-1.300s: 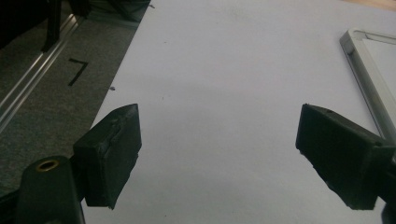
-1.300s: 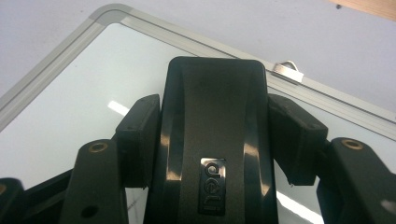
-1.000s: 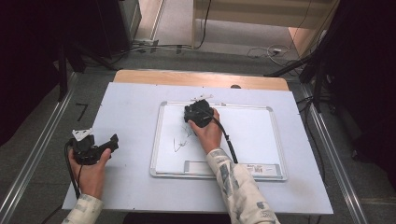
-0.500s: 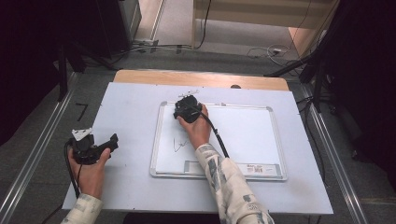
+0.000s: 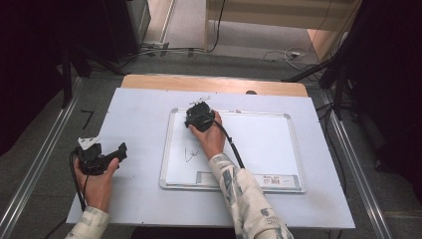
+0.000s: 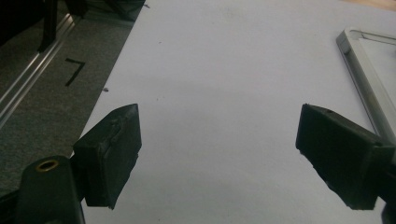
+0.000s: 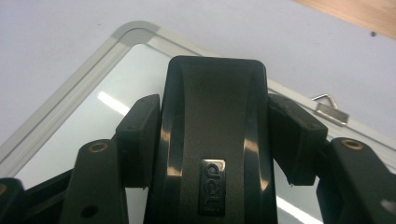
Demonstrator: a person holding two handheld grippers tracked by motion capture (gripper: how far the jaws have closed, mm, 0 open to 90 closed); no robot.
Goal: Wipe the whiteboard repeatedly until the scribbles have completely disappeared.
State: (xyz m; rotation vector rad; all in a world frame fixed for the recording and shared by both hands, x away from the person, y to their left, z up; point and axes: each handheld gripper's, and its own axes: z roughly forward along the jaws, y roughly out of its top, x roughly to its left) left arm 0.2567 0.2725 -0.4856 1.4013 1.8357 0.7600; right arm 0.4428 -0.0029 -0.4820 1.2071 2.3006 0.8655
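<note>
The black eraser (image 7: 212,154) carries an embossed metallic badge reading "deli", seen rotated in the right gripper view, at 6 o'clock on its body. A black "7" mark (image 6: 74,71) stands on the grey floor, at 9 o'clock from the table (image 6: 224,70); the high view shows the same mark. The whiteboard (image 5: 263,144) bears a barcode label at its 5 o'clock edge; its print is too small to read. A handwritten scribble at the board's 8 o'clock is illegible.

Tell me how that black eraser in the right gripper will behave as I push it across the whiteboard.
The eraser looks like rigid, glossy plastic, so it probably won't flex, though it might slip between the pads. It is broad and low, so unlikely to tip. The whiteboard lies loose on the table and may shift.
</note>
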